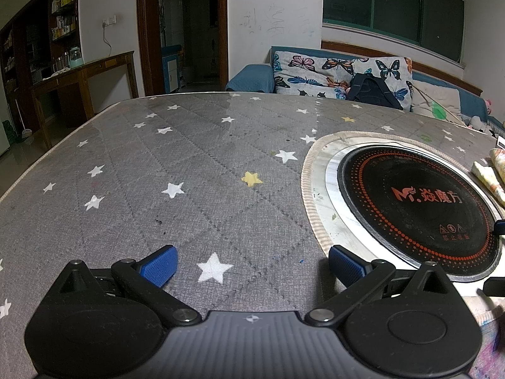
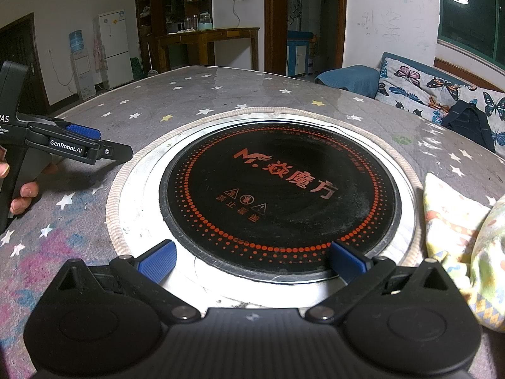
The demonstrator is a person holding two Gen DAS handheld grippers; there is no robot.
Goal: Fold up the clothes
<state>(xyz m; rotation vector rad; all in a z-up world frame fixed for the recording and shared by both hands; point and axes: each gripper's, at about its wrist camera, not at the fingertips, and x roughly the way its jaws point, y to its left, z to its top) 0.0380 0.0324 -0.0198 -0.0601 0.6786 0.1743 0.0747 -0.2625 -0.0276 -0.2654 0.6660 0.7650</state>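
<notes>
The garment [image 2: 457,240], a soft, crumpled pale-yellow printed cloth, lies bunched at the right edge of the table, just beside the rim of the cooktop [image 2: 277,195]; in the left wrist view only a strip of it [image 1: 492,177] shows at the far right. We judge folding not yet begun: neither tool touches the cloth.

Our right gripper [image 2: 252,260] hangs over the near edge of the cooktop, jaws spread wide, nothing between the blue ribbed pads [image 2: 157,263]. Our left gripper [image 1: 251,267] sits over bare tablecloth, also spread wide and empty; from the right wrist view it [image 2: 79,145] appears side-on at the left, well apart from the cloth.

Next move, as we see it: swing right toward the cloth, pinch an edge, drag it onto open table and spread flat.

Tablecloth [image 1: 189,173] is grey quilted fabric with white and yellow stars, under a glossy clear cover. Cooktop is a round, smooth black glass disc with orange dots, set in a metal ring with braided trim.
</notes>
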